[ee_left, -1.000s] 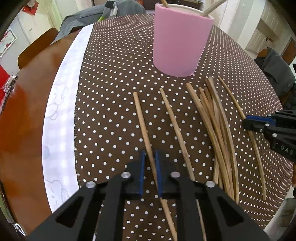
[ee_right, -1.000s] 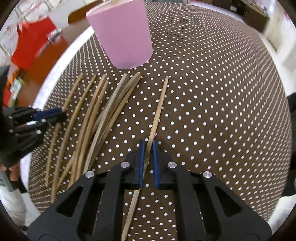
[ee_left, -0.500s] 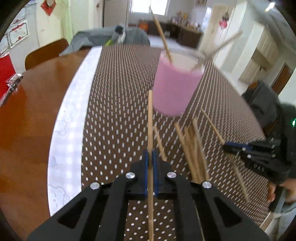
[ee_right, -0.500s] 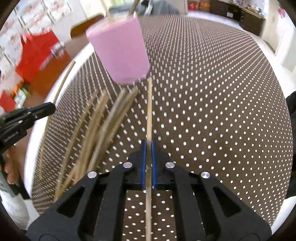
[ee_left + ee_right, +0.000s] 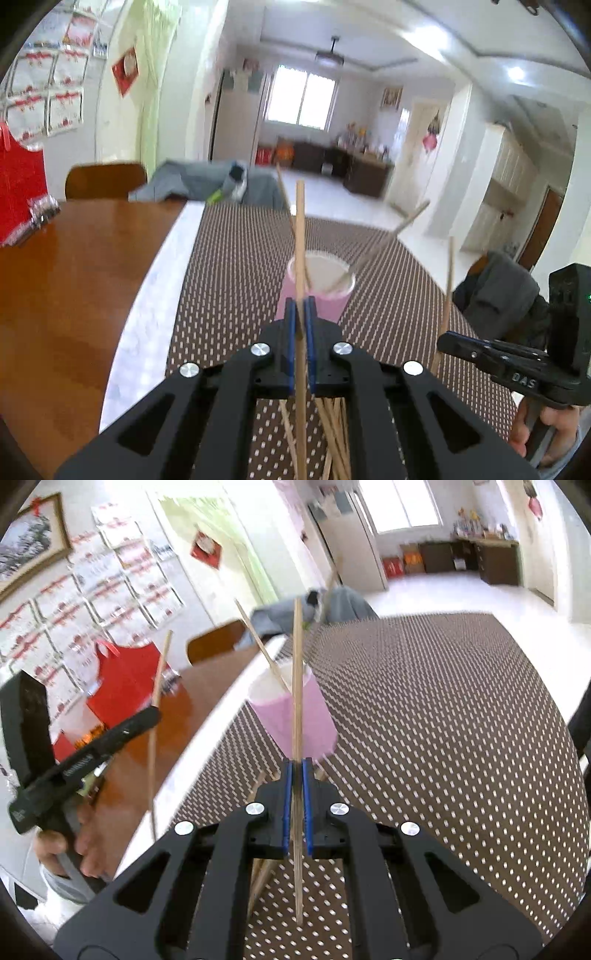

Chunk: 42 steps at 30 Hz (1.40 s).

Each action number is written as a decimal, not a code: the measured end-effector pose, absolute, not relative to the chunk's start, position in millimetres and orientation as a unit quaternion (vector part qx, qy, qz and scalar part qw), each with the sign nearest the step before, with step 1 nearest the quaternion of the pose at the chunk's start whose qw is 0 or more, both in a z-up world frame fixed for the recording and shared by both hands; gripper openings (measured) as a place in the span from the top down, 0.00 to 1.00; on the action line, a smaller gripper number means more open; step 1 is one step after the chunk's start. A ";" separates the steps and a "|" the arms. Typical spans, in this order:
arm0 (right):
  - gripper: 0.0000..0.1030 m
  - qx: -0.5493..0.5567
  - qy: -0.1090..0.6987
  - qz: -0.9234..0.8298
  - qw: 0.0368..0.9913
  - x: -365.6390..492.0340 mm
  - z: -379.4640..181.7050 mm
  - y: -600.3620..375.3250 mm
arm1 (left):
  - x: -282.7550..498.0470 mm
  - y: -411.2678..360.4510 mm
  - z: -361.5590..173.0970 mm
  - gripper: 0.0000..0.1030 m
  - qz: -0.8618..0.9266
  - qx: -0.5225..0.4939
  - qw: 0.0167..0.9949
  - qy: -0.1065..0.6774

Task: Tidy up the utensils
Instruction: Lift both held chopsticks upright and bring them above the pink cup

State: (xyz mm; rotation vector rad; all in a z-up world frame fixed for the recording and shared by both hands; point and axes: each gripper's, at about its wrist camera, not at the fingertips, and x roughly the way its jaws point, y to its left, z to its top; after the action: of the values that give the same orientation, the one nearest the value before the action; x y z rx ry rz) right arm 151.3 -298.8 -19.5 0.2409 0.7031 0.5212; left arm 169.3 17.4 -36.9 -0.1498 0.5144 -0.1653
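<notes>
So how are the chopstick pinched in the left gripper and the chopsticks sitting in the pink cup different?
The held chopstick stands nearly upright, clamped in the left hand-held gripper; the cup chopsticks lean sideways, loose. The held one hangs in front of the pink cup; the others rest inside it. All look like thin, pale wood.

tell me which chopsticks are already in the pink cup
The two chopsticks leaning inside the pink cup; two more are clamped upright in the grippers, the rest lie on the cloth.

Left gripper [image 5: 300, 314] and right gripper [image 5: 296, 775] both raised, fingers [image 5: 290, 325] clamped tight.
</notes>
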 end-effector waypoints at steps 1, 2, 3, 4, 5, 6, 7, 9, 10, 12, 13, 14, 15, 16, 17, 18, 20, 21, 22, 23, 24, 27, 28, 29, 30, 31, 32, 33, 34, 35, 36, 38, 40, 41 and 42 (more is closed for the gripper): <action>0.94 0.117 0.333 0.254 0.900 147.4 -18.4 -295.6 | 167.2 15.3 -34.2 0.95 -0.082 -0.072 0.963 0.246; 0.94 0.114 0.324 0.259 0.903 145.5 -13.0 -294.4 | 165.8 12.1 -31.7 0.95 -0.082 -0.068 0.966 0.237; 0.94 0.113 0.318 0.262 0.904 142.8 -10.3 -292.7 | 166.0 10.7 -29.9 0.95 -0.081 -0.066 0.968 0.229; 0.94 0.114 0.311 0.267 0.905 140.0 -7.1 -290.6 | 165.7 6.8 -26.6 0.95 -0.081 -0.062 0.971 0.216; 0.94 0.116 0.309 0.271 0.905 140.9 -6.0 -290.6 | 167.2 5.6 -25.7 0.95 -0.081 -0.060 0.973 0.208; 0.94 0.119 0.306 0.276 0.904 139.9 -4.4 -289.5 | 165.5 4.4 -24.5 0.95 -0.080 -0.059 0.975 0.200; 0.94 0.120 0.303 0.278 0.904 139.4 -2.1 -287.8 | 163.8 1.4 -21.8 0.95 -0.078 -0.057 0.977 0.189; 0.94 0.118 0.295 0.283 0.905 141.0 0.8 -286.4 | 162.3 -3.2 -18.3 0.95 -0.080 -0.057 0.979 0.177; 0.94 0.117 0.291 0.283 0.906 141.0 3.0 -284.8 | 162.9 -5.4 -16.4 0.95 -0.080 -0.055 0.980 0.171; 0.94 0.113 0.282 0.282 0.910 145.3 8.5 -278.6 | 161.0 -7.2 -12.1 0.95 -0.075 -0.053 0.983 0.158; 0.94 0.111 0.275 0.282 0.913 144.8 12.6 -276.5 | 159.9 -7.7 -10.1 0.95 -0.076 -0.054 0.984 0.151; 0.94 0.111 0.269 0.283 0.914 143.0 14.9 -273.4 | 158.7 -8.1 -8.2 0.95 -0.077 -0.056 0.985 0.144; 0.94 0.113 0.262 0.283 0.916 143.0 17.9 -272.3 | 157.7 -8.4 -6.6 0.95 -0.077 -0.058 0.985 0.140; 0.94 0.115 0.255 0.282 0.918 143.6 20.8 -270.8 | 156.9 -9.7 -4.6 0.95 -0.079 -0.059 0.986 0.135; 0.94 0.117 0.249 0.281 0.919 143.6 23.6 -270.1 | 156.9 -10.6 -3.4 0.95 -0.080 -0.061 0.986 0.132; 0.94 0.118 0.245 0.281 0.920 143.7 24.7 -269.1 | 157.6 -12.5 -1.6 0.95 -0.082 -0.062 0.987 0.125; 0.94 0.119 0.237 0.282 0.922 144.0 29.4 -267.5 | 160.8 -13.3 -0.5 0.95 -0.086 -0.065 0.987 0.116; 0.94 0.115 0.233 0.281 0.924 144.3 31.9 -267.1 | 161.3 -13.7 0.2 0.95 -0.087 -0.067 0.988 0.112; 0.94 0.110 0.225 0.278 0.927 144.6 36.1 -264.4 | 161.8 -14.8 2.0 0.95 -0.090 -0.070 0.988 0.103; 0.94 0.107 0.220 0.276 0.930 144.2 38.7 -262.7 | 163.0 -16.2 3.4 0.95 -0.093 -0.072 0.989 0.095; 0.94 0.104 0.214 0.276 0.931 144.5 41.9 -261.1 | 164.4 -16.8 4.2 0.95 -0.094 -0.073 0.989 0.090; 0.94 0.102 0.197 0.272 0.936 147.1 50.4 -256.9 | 169.1 -18.1 8.4 0.95 -0.102 -0.082 0.989 0.069; 0.94 0.100 0.194 0.270 0.938 148.6 52.1 -255.8 | 172.4 -18.9 9.9 0.95 -0.102 -0.082 0.989 0.065; 0.94 0.102 0.189 0.268 0.939 151.0 53.9 -254.8 | 175.8 -19.3 10.9 0.95 -0.102 -0.083 0.989 0.062; 0.94 0.105 0.186 0.267 0.940 153.6 55.1 -254.5 | 179.3 -19.0 11.8 0.95 -0.101 -0.085 0.990 0.057; 0.94 0.108 0.184 0.267 0.940 155.7 55.5 -254.7 | 181.6 -18.8 12.1 0.95 -0.101 -0.087 0.990 0.053; 0.94 0.111 0.181 0.266 0.940 159.5 56.3 -254.8 | 185.1 -19.0 12.5 0.95 -0.099 -0.088 0.990 0.050; 0.94 0.112 0.177 0.261 0.942 163.2 57.2 -254.3 | 189.1 -19.0 12.5 0.95 -0.096 -0.089 0.990 0.047; 0.94 0.112 0.174 0.257 0.944 166.5 57.6 -254.1 | 192.5 -18.4 12.1 0.95 -0.094 -0.090 0.990 0.045; 0.94 0.112 0.171 0.254 0.945 169.9 58.1 -253.6 | 196.7 -17.7 11.6 0.95 -0.092 -0.093 0.990 0.045; 0.94 0.113 0.170 0.253 0.945 172.6 58.2 -254.4 | 199.7 -16.8 11.4 0.95 -0.092 -0.096 0.990 0.046; 0.94 0.117 0.167 0.252 0.946 179.8 59.3 -253.9 | 208.3 -14.0 9.7 0.95 -0.088 -0.106 0.989 0.046; 0.94 0.122 0.165 0.251 0.946 187.2 59.8 -253.9 | 215.5 -12.7 8.9 0.95 -0.086 -0.111 0.989 0.044; 0.95 0.124 0.164 0.251 0.946 190.5 59.6 -254.3 | 219.4 -11.8 8.8 0.95 -0.083 -0.116 0.989 0.043; 0.95 0.126 0.163 0.250 0.946 193.1 59.6 -254.8 | 222.1 -11.5 9.2 0.95 -0.084 -0.119 0.988 0.044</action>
State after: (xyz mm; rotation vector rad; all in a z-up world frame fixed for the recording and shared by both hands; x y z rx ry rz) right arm 193.1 -254.8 59.6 0.2573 0.3316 0.5091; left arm 222.1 -11.5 9.2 -0.2396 0.0880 -0.1680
